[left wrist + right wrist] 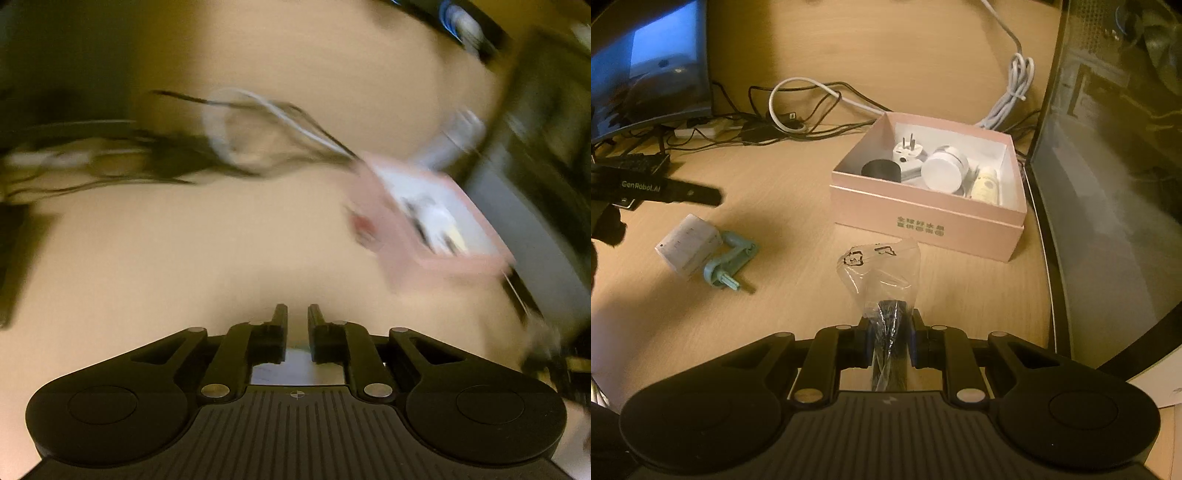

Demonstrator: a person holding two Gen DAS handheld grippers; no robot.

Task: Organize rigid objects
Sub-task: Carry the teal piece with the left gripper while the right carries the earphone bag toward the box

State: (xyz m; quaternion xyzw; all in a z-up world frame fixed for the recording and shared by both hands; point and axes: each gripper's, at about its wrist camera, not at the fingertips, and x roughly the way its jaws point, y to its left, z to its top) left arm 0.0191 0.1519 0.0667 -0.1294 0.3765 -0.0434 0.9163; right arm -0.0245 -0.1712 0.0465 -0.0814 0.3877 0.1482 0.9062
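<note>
A pink box (pixel 925 218) stands on the wooden desk. It holds a white plug (pixel 909 151), a black round lid (pixel 881 170), a white jar (pixel 945 170) and a small yellow bottle (pixel 986 184). My right gripper (pixel 889 334) is shut on a black object wrapped in a clear plastic bag (pixel 882 273), held in front of the box. A white label roll on a teal holder (pixel 705 254) lies to the left. My left gripper (pixel 297 321) is nearly shut and empty above bare desk. The left wrist view is blurred, with the pink box (pixel 424 221) at the right.
A monitor (pixel 646 70) stands at the back left, with black and white cables (pixel 790 107) behind the box. A large dark glass case (pixel 1115 184) flanks the box on the right. The left gripper's arm (pixel 657 190) reaches in from the left.
</note>
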